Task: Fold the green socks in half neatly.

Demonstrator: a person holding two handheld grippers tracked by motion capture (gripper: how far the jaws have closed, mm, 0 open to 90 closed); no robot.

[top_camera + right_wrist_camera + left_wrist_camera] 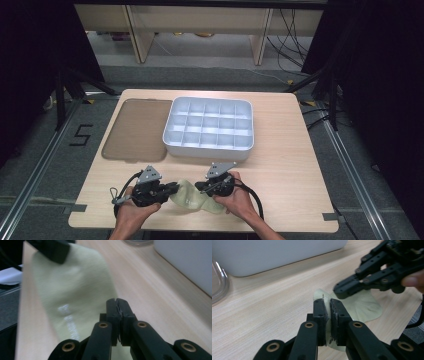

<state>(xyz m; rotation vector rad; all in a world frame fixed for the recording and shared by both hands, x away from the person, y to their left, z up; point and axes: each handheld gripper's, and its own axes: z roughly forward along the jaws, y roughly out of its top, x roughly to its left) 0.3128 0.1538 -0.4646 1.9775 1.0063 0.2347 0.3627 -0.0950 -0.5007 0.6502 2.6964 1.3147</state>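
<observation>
Pale yellow-green sock (192, 197) lies at near worktop (290, 150) edge, stretched between both tools. Left gripper (329, 305) clamped on one end, right gripper (117, 305) clamped on the other; probably to fold it for the white compartment tray (209, 150), whose clear lid (135, 127) lies alongside.

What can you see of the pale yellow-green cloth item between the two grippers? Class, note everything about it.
The cloth item is a small, pale yellow-green piece of soft, finely ribbed fabric, possibly a sock, with faint whitish marks on it. It lies near the table's front edge, limp and partly lifted. The left gripper is shut on one end, and the right gripper is shut on its other edge, so it hangs between them. It sits apart from the white divided tray.
</observation>
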